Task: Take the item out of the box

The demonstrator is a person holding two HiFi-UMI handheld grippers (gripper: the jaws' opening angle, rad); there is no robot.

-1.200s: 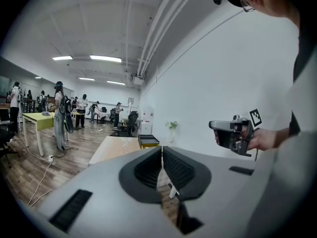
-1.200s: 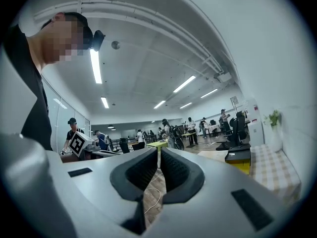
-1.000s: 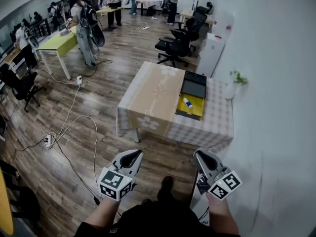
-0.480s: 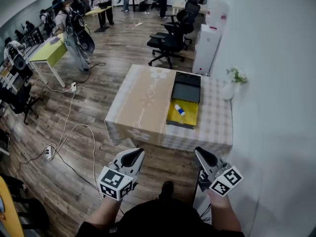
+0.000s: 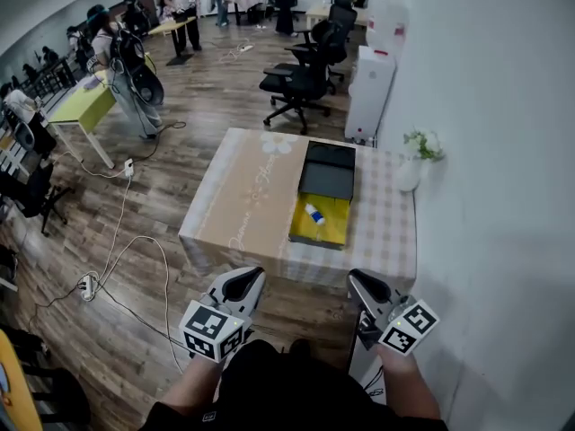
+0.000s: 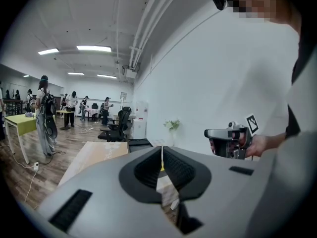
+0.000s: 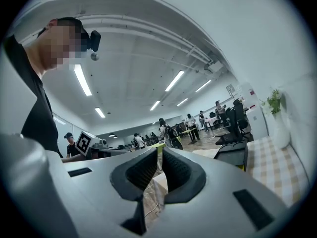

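Both of your grippers are closed and empty. The left gripper (image 5: 244,281) has its jaws pressed together to a thin slit, and the right gripper (image 5: 363,284) has its jaws all but meeting, with nothing caught between either pair. You hold them low in the head view, side by side and well apart from each other, short of the table (image 5: 235,206) and touching nothing on it.

The table stands ahead of you beside the white wall. Its cloth is tan with pale flowers on the left and checked on the right. On the checked part lies the box (image 5: 331,229), open, with its yellow inside facing up and its black lid (image 5: 329,171) folded back flat on the far side. The item (image 5: 314,214) — small and white with a blue end — lies tilted inside the yellow part, near its left wall.

A white vase (image 5: 409,176) with a green plant stands at the table's far right corner. Beyond the table are a black office chair (image 5: 292,81) and a white cabinet (image 5: 369,92). Further off, people stand around other tables on the wooden floor (image 5: 153,268), where cables trail.
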